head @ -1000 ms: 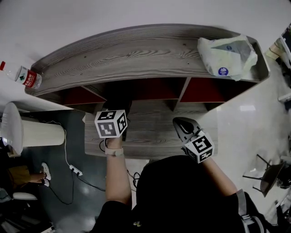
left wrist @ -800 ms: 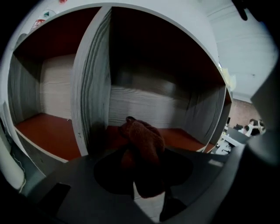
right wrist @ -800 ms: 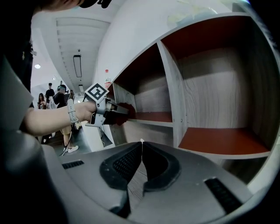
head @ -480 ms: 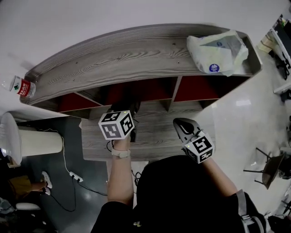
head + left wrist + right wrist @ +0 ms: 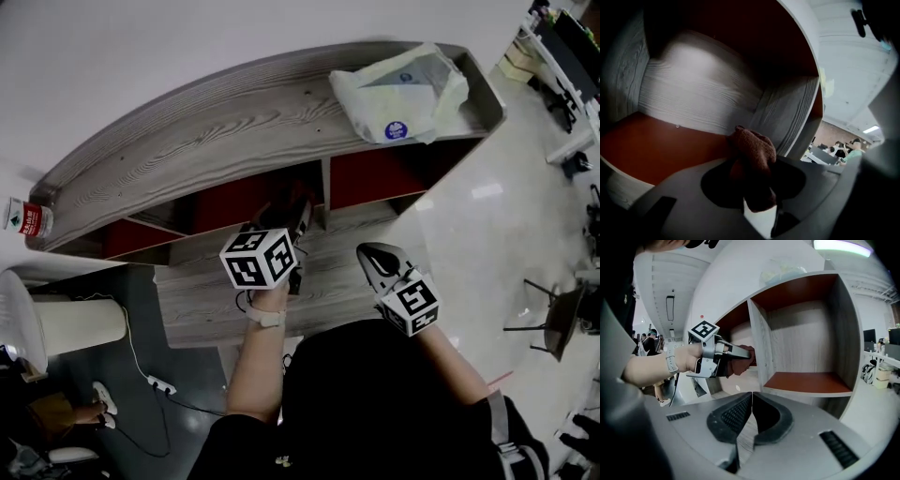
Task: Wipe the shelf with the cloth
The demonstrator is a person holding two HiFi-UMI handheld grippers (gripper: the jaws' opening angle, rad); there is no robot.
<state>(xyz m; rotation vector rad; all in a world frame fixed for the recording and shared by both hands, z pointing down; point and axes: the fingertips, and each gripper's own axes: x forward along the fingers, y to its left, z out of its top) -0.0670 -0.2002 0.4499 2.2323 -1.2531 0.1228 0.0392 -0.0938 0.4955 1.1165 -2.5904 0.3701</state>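
From my console, the left gripper [image 5: 754, 176] reads grey and carries a white left cube [image 5: 261, 258] printed with black square markers. Just behind that cube sits a pale wristband [image 5: 263, 317]. To its right, the right gripper [image 5: 751, 399] is grey too, with black ribbed pads [image 5: 733, 416] and a matching right cube [image 5: 410, 303]. Behind the left cube is a black top [image 5: 375, 403].

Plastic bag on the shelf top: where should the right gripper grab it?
Probably pinch a raised fold at the near edge of the plastic bag, coming down from the front; it lies crumpled, so folds stand proud. The right gripper, shut, must open first.
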